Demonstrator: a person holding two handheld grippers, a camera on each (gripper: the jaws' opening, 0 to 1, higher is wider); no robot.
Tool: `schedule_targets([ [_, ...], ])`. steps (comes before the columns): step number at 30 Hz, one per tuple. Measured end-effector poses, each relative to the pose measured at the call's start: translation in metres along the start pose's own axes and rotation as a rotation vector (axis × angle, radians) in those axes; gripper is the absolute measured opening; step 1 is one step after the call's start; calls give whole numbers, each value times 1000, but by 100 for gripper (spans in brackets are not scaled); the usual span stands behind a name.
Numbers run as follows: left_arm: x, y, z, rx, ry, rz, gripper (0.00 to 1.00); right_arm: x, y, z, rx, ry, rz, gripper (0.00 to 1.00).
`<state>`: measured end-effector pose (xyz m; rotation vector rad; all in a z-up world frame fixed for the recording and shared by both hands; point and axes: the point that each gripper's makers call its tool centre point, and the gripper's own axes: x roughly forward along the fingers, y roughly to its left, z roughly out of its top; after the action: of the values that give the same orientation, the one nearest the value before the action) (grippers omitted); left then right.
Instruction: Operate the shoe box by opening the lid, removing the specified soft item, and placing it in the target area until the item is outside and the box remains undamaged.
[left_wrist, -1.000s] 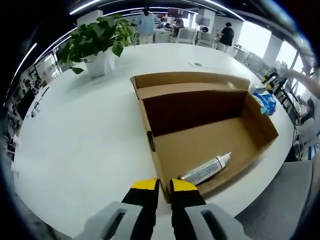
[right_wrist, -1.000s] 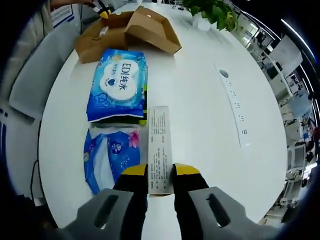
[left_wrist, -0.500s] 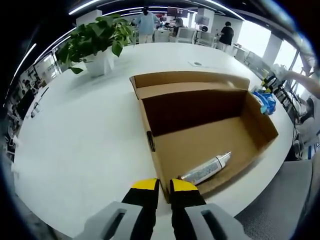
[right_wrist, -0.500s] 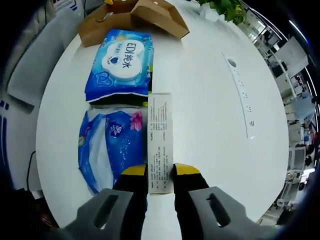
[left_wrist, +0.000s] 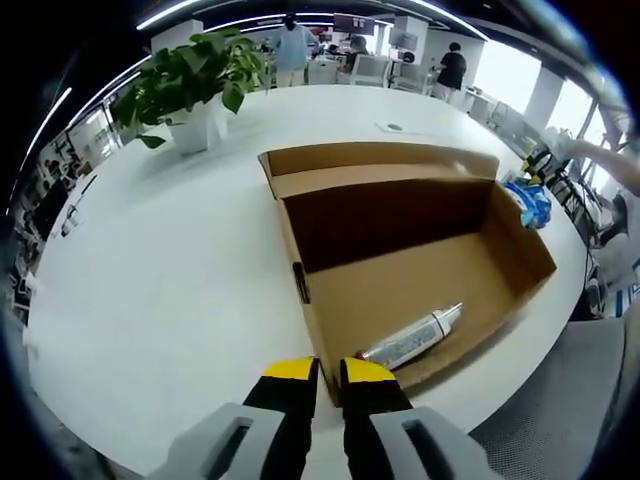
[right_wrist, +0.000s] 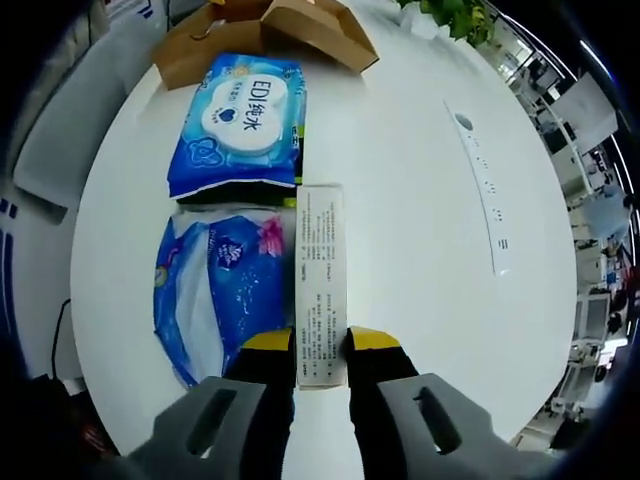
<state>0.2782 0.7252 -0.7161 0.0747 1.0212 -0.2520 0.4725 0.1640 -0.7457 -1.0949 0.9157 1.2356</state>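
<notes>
One open shoe box (left_wrist: 410, 250), one tube (left_wrist: 412, 340) lying inside near its front wall, one potted plant (left_wrist: 195, 85) beyond its far-left corner. Left gripper (left_wrist: 329, 372) pinches the box's near edge. Beside the box: two blue soft packs (right_wrist: 240, 125) (right_wrist: 215, 300), one white carton (right_wrist: 321, 285). Right gripper (right_wrist: 320, 345) clamps the carton's end.

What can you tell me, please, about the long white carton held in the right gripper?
The white carton is a long, narrow box of what looks like thin printed card, its upper face covered in fine dark text too small to read. It lies lengthwise, pointing away from the right gripper, whose yellow-tipped jaws are closed on its near end. It sits low over the white table, beside a blue floral pack; its far end reaches towards the blue wipes pack. Whether it rests on the table cannot be told.
</notes>
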Motion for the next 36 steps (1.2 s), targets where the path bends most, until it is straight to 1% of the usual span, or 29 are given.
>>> schedule_targets([
  [7,0,0,1,3,-3,-1,9,-1,-3,-2,-8,17,-20,18],
  [10,0,0,1,12,-7,-1,9,-4,-4,-2,4,14,-27,19],
  [16,-1,0,2,27,-10,-6,10,-12,-7,1,23,9,-65,24],
  [20,-2,-2,3,33,-18,-16,13,-21,-8,6,37,-4,-92,29],
  [22,-3,-3,4,46,-24,-16,15,-27,-8,11,39,-15,-103,31],
  [24,-4,-3,5,47,-29,-19,18,-31,-7,14,48,-22,-109,32],
  [27,-6,-3,6,55,-36,-19,20,-40,-5,21,61,-35,-133,35],
  [33,-14,-2,10,74,-60,-22,23,-57,5,32,100,-64,-160,39],
  [36,-18,-2,16,98,-76,-23,24,-66,14,41,127,-91,-170,41],
])
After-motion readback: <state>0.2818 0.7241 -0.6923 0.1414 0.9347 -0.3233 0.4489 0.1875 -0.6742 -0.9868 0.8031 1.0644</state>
